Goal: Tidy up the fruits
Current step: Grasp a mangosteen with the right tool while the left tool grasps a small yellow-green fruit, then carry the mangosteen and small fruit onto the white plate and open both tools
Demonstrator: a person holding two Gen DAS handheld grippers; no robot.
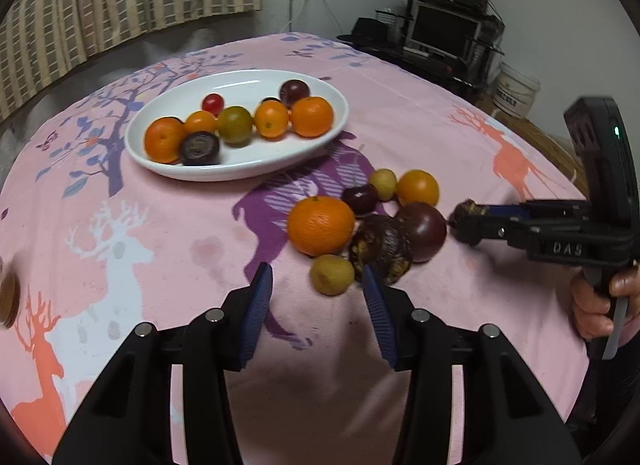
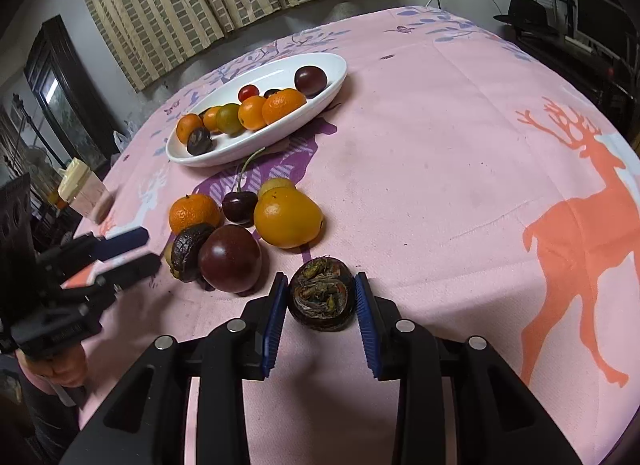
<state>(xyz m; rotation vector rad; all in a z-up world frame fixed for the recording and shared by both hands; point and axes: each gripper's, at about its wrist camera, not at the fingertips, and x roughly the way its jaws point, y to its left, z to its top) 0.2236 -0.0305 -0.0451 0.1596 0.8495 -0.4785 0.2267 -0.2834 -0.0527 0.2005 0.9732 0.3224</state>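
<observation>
On the pink deer-print cloth lies a loose cluster of fruit: a big orange [image 1: 320, 225], a second orange [image 1: 418, 187], a purple round fruit [image 1: 426, 229], a wrinkled dark fruit [image 1: 380, 247], a cherry [image 1: 360, 199] and two small yellow fruits. The nearer yellow fruit [image 1: 332, 275] sits between the fingers of my left gripper [image 1: 317, 271], close to the right pad, and the pads do not press on it. My right gripper [image 2: 321, 293] is shut on a dark round fruit [image 2: 322, 299] resting on the cloth. A white oval plate [image 1: 240, 85] behind holds several fruits.
A lidded cup [image 2: 80, 185] stands at the table's left edge. A person's hand [image 1: 596, 305] grips the right tool's handle. Curtains hang behind the table; a TV stand [image 1: 444, 37] and a bucket [image 1: 516, 93] are beyond the far right edge.
</observation>
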